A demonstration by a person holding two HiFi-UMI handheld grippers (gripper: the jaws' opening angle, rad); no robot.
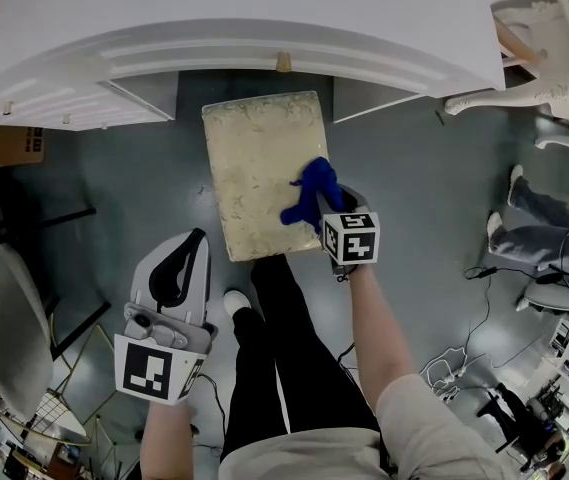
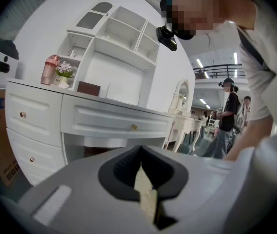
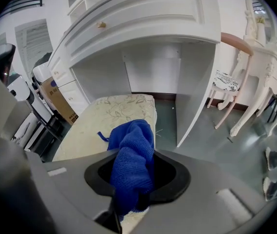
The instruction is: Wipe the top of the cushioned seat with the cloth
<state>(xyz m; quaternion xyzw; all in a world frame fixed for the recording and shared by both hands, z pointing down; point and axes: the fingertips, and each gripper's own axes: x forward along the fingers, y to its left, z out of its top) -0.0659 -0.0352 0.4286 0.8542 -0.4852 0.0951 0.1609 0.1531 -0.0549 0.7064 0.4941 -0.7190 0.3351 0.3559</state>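
Seat (image 1: 254, 158) sits by the white desk (image 1: 264, 28), the right gripper (image 1: 320, 214) squeezes the blue cloth (image 1: 311, 190) over the seat's end away from the desk, the left gripper (image 1: 192, 246) is closed and empty, so most wiping seems still to do.

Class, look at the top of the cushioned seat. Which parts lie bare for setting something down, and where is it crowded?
Bare: the whole left half of the seat top, and its far end by the white desk. Crowded: the near right edge, where the right gripper holds the bunched blue cloth in its fingers.
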